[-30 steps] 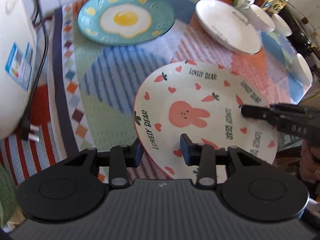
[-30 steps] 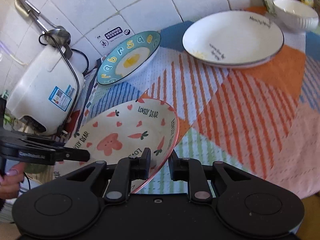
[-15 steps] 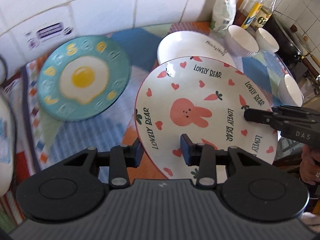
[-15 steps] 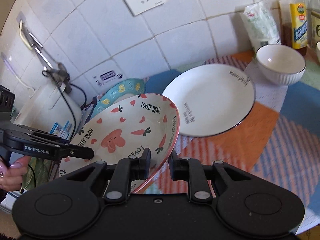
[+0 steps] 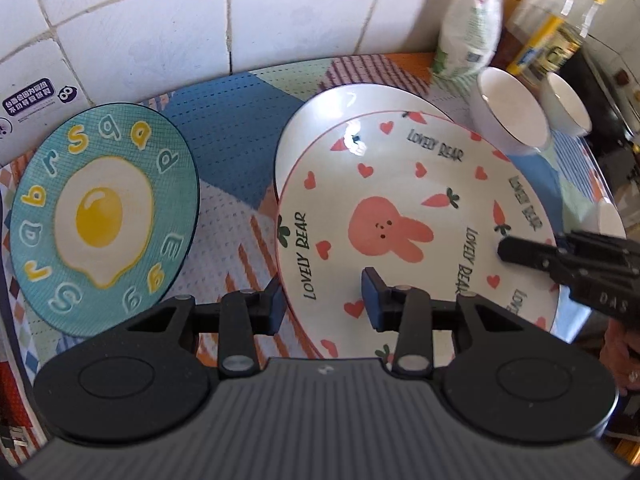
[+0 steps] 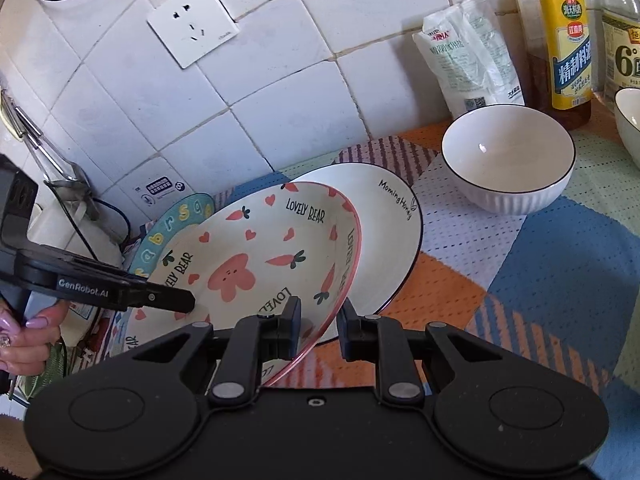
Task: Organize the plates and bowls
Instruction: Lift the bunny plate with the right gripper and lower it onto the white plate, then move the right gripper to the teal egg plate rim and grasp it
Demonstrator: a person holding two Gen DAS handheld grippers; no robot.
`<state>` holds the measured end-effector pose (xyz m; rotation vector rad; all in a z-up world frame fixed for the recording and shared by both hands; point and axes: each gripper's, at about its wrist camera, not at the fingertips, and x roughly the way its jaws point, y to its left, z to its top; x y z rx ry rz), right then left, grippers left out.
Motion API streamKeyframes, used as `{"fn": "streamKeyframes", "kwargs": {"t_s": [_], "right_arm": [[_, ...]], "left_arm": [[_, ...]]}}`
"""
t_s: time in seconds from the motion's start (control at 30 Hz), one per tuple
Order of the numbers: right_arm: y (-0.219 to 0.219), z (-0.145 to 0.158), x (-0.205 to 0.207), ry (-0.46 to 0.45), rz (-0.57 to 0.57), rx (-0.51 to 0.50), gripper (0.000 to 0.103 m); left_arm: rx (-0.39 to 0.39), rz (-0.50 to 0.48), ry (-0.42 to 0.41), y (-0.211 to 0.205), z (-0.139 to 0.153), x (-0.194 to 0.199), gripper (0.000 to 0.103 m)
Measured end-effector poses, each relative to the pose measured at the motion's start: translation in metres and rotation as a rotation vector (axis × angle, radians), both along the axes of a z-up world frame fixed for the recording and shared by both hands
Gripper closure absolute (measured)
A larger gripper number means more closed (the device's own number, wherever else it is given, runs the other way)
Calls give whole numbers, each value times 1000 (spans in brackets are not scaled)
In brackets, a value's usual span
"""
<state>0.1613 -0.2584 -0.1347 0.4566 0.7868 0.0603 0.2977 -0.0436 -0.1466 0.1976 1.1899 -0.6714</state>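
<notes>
**Two grippers carry a rabbit plate above a white plate**

A round plate printed with a pink rabbit, carrots, hearts and the words "LOVELY BEAR" (image 5: 400,216) is held off the table by two handheld grippers. The left gripper (image 5: 324,300) grips the plate's near-left rim, one blue-padded finger under the edge and the other on the plate's face, its jaws at a narrow opening closed on the rim. The right gripper (image 6: 318,326) pinches the opposite rim in the same way, with the pink edge of the plate running between its two fingers.

In the right wrist view the rabbit plate sits tilted, its far side higher. It hangs over a plain white plate with a dark rim and the words "Morning Honey" (image 6: 392,232), covering most of it; whether the two plates touch cannot be told.

To the left lies a teal plate with a fried egg picture and yellow and white letters (image 5: 104,216), flat on a patchwork tablecloth (image 5: 232,128) of blue, orange and striped patches. Beyond the white plate stands a white ribbed bowl with a thin dark rim (image 6: 508,160), and a second white bowl (image 5: 568,108) sits just beside it. Against the white tiled wall (image 6: 280,92) stand a white and green pouch (image 6: 472,52) and a bottle with a yellow label (image 6: 564,48). A wall socket (image 6: 192,20) is above.

A person's hand (image 6: 24,344) with painted nails holds the left gripper's handle.
</notes>
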Motion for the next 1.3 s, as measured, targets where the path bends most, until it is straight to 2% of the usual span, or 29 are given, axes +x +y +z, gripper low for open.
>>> {"fn": "streamKeyframes", "kwargs": {"t_s": [0.27, 0.43, 0.53, 0.63, 0.8, 1.03, 1.2, 1.3], "right_arm": [[-16, -10, 31, 54, 43, 7, 79], [-14, -8, 49, 107, 80, -36, 78], [-10, -4, 62, 174, 84, -70, 77], [-6, 3, 67, 179, 90, -125, 76], [-3, 3, 81, 314, 40, -162, 71], [30, 3, 91, 339, 64, -445, 61], [41, -5, 93, 321, 85, -574, 61], [46, -10, 92, 314, 82, -631, 61]], "left_arm": [[25, 12, 54, -15, -14, 23, 64], [29, 56, 112, -13, -22, 33, 64], [15, 81, 134, -12, -26, 36, 63], [11, 84, 166, -14, -29, 40, 63], [35, 71, 156, -23, -33, 34, 63], [51, 70, 156, -29, -34, 33, 62], [33, 106, 169, -29, -33, 36, 62], [40, 103, 149, -29, -30, 32, 62]]}}
